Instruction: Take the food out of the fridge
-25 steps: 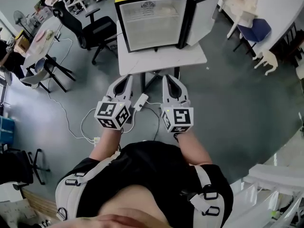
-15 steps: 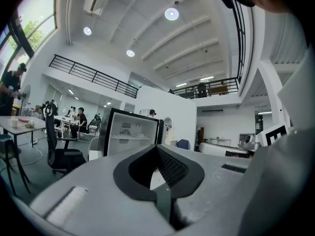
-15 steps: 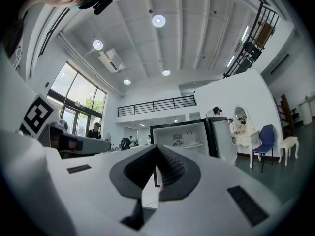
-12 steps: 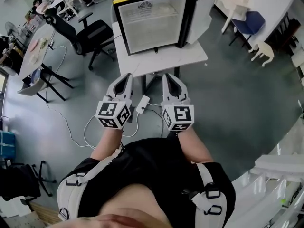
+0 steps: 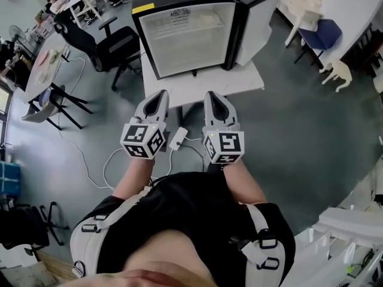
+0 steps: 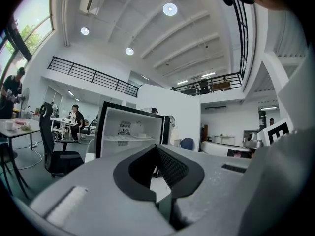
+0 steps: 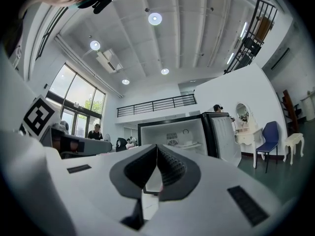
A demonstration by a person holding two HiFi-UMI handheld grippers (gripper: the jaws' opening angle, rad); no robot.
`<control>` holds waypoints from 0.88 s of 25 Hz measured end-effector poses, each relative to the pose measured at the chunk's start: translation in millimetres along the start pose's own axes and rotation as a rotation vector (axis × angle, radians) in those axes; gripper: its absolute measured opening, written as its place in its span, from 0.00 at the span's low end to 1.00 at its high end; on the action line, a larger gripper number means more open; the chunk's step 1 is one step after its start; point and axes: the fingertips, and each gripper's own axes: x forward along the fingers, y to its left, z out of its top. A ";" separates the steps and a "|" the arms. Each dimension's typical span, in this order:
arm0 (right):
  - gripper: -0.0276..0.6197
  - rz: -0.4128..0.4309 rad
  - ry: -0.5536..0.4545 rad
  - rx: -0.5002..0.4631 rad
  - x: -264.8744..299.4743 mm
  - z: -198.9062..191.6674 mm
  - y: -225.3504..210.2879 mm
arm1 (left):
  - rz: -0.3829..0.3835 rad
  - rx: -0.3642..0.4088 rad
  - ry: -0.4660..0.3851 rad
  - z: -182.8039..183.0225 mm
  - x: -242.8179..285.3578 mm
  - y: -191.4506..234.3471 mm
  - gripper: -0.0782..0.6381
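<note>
Currently left gripper (image 5: 160,95) and right gripper (image 5: 213,96) are pointing at the open fridge (image 5: 187,33) on the bench (image 5: 242,80), fingers together.

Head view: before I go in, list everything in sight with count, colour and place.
fridge: one, black with a white inside, on the table straight ahead, door open to the right; contents too small to tell
table: one, white, under the fridge
office chair: one, black, left of the fridge
blue chair: one, far right
cabled box: one, white, on the floor between the grippers
left gripper: one, grey, jaws together, empty, pointing at the fridge
right gripper: one, grey, jaws together, empty, pointing at the fridge
</note>
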 end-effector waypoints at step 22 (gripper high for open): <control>0.06 0.215 0.057 -0.020 206.6 1.6 -182.6 | 0.223 0.045 0.015 17.4 245.6 29.5 0.11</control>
